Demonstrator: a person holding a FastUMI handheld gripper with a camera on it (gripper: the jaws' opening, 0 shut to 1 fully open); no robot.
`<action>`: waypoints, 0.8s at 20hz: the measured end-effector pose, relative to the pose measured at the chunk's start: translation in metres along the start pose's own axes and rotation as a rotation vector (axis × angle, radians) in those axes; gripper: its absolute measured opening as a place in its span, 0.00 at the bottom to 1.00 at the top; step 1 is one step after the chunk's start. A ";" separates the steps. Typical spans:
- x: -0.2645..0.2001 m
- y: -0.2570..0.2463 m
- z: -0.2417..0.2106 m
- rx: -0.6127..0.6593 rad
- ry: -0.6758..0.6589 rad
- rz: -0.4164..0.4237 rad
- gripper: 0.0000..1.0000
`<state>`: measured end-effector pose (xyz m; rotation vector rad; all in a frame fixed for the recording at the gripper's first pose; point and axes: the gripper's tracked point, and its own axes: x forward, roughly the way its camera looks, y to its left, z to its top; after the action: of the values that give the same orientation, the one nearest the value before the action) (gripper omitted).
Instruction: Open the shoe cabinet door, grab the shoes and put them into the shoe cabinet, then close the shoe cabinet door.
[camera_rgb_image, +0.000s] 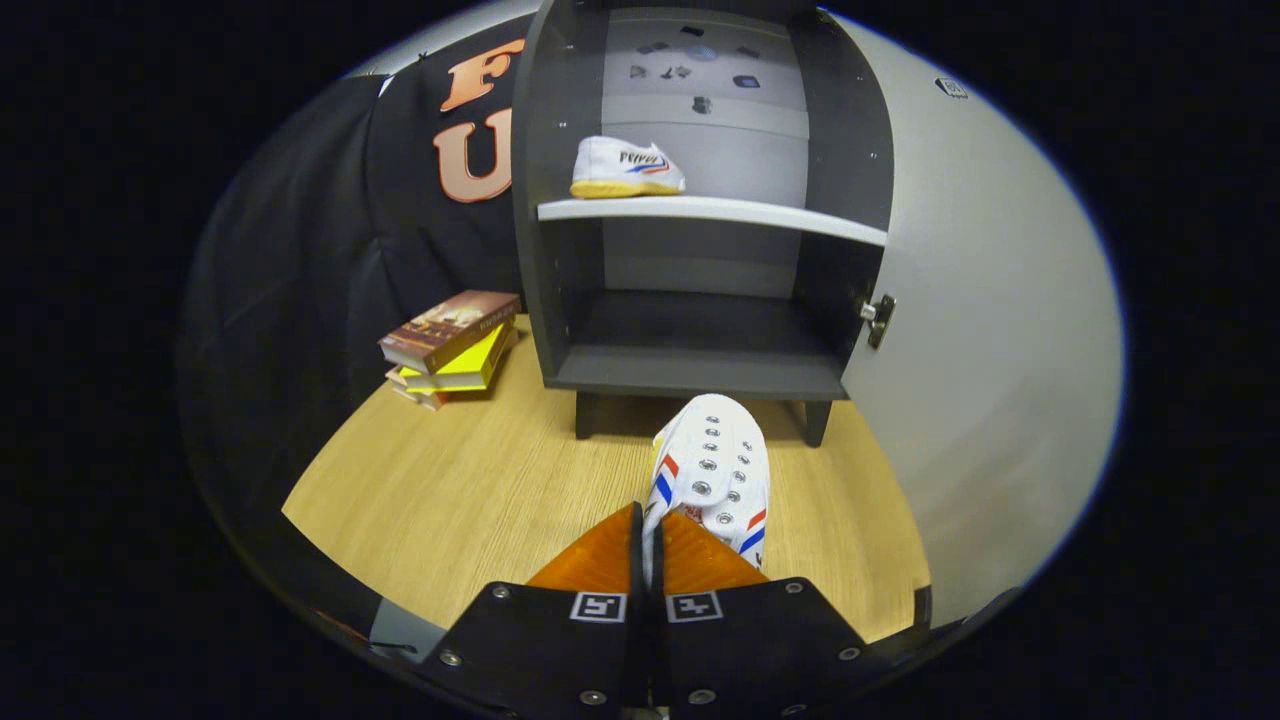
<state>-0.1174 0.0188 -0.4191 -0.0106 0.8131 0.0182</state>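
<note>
Item: gripper (650, 525), fingers nearly together, pinching heel edge of second shoe (715, 470); you are holding it above table (450, 490), just before open cabinet (700, 370). First shoe (627, 168) sitting on shelf (780, 215). You are aiming for clear shelf space, keeping toe level, avoiding door (990, 330).

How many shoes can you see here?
2. One shoe sits on the cabinet's upper shelf. The other shoe is pinched at its edge by the closed gripper, ahead of the open cabinet.
</note>
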 end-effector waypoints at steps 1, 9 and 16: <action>-0.006 -0.006 0.018 -0.004 -0.022 -0.006 0.00; -0.032 -0.022 0.141 -0.036 -0.190 0.012 0.00; 0.025 -0.049 0.225 -0.065 -0.236 -0.029 0.00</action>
<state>0.0642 -0.0263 -0.2828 -0.0799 0.5758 0.0184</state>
